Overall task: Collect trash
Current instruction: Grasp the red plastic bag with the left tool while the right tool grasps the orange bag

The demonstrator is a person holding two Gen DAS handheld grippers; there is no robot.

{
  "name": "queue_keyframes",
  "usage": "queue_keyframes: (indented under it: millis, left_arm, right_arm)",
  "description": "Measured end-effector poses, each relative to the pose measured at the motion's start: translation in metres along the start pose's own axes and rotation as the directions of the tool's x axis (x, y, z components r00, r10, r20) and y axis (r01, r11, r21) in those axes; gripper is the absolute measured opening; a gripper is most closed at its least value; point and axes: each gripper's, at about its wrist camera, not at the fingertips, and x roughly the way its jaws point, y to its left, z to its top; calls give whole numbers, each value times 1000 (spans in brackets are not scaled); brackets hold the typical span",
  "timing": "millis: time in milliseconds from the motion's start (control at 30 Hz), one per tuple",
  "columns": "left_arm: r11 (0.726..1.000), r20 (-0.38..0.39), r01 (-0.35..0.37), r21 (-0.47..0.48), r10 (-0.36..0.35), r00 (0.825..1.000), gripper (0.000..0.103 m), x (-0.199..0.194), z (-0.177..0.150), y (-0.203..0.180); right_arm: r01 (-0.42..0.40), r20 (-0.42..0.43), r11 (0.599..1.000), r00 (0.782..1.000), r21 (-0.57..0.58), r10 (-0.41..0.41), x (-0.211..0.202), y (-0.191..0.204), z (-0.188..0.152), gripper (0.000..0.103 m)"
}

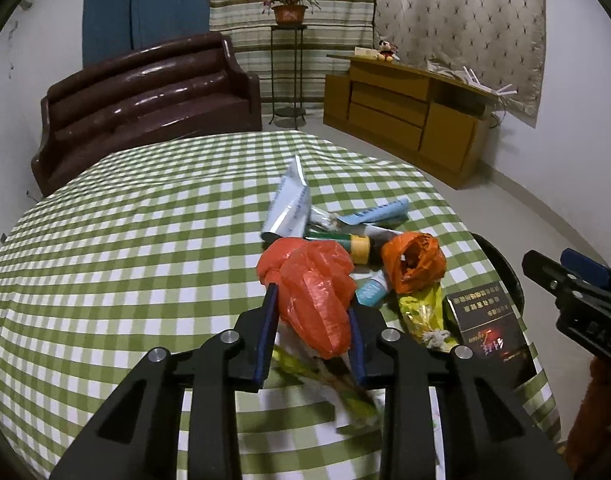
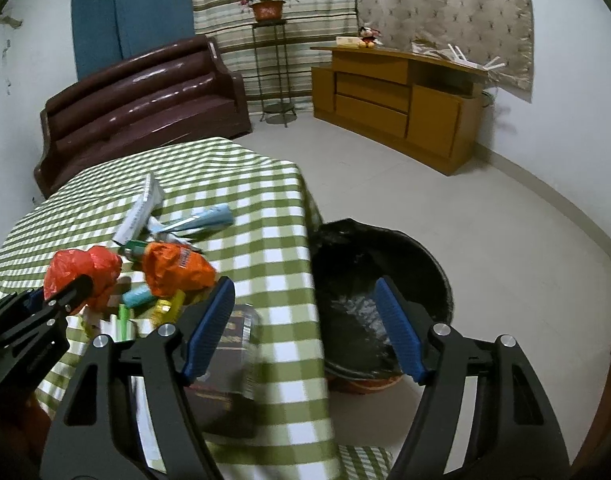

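Note:
A pile of trash lies on the green-checked tablecloth [image 1: 145, 240]. My left gripper [image 1: 311, 300] is shut on a crumpled red plastic bag [image 1: 313, 292], which bulges between its blue pads. The right wrist view also shows that bag [image 2: 85, 264] in the left gripper [image 2: 61, 292]. Beside it lie an orange bag [image 1: 413, 260], a yellow-green wrapper [image 1: 421, 312], a small blue bottle [image 1: 371, 290] and silver-blue tubes [image 1: 289, 204]. My right gripper [image 2: 303, 284] is open and holds nothing, over the table's edge. A dark box [image 2: 225, 360] lies under its left finger.
A black-lined bin [image 2: 385, 248] stands on the floor against the table's right edge. Behind the table are a brown sofa [image 1: 145, 88], a plant stand [image 1: 289, 72] and a wooden cabinet [image 1: 405, 108]. Pale floor [image 2: 485, 220] stretches right of the bin.

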Motion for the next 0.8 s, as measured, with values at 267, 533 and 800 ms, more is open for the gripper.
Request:
queue_keyframes:
  millis: [267, 533, 800]
  left_arm:
    - [997, 22, -66, -35, 67, 998, 31, -10, -1, 31]
    - [987, 16, -140, -84, 142, 990, 31, -10, -2, 73]
    - [982, -4, -146, -116, 146, 989, 31, -6, -10, 93]
  right_arm:
    - [-82, -23, 995, 996, -52, 81, 12, 41, 8, 65]
    - [-110, -78, 990, 992, -92, 103, 35, 72, 14, 64]
    - [-97, -142, 990, 987, -103, 82, 60, 83, 12, 54]
